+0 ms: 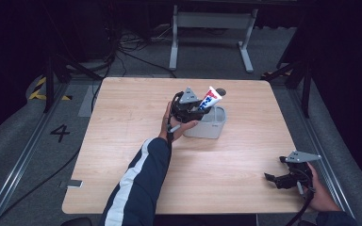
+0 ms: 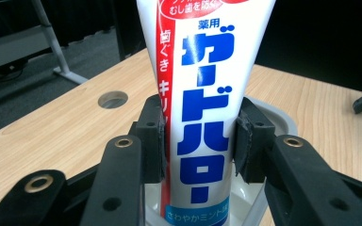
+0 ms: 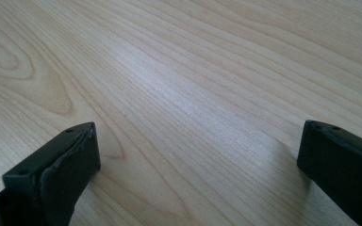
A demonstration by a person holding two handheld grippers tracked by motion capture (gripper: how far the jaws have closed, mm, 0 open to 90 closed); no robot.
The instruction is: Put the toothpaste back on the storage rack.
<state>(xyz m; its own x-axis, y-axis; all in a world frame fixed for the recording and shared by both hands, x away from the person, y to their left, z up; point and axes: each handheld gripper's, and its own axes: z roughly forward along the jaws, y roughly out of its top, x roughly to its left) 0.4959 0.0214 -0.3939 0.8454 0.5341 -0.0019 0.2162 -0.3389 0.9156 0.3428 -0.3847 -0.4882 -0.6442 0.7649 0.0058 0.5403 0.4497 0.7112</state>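
A white toothpaste tube (image 1: pixel 211 98) with blue and red print stands tilted, its lower end inside a pale grey tub (image 1: pixel 213 127) near the middle of the wooden table. My left gripper (image 1: pixel 202 105) is shut on the tube just above the tub. In the left gripper view both black pads (image 2: pixel 153 136) press the sides of the toothpaste tube (image 2: pixel 202 94) over the tub's rim (image 2: pixel 283 117), with the left gripper (image 2: pixel 200 136) centred on it. My right gripper (image 1: pixel 272 180) rests low near the table's front right corner. In its own view the right gripper (image 3: pixel 198 155) stands open over bare wood.
The wooden table (image 1: pixel 136 117) has a round hole (image 1: pixel 220 91) just behind the tub. A white metal frame (image 1: pixel 212 21) and cables lie on the floor beyond the far edge. A person's sleeved left arm (image 1: pixel 139 183) reaches across the table's front middle.
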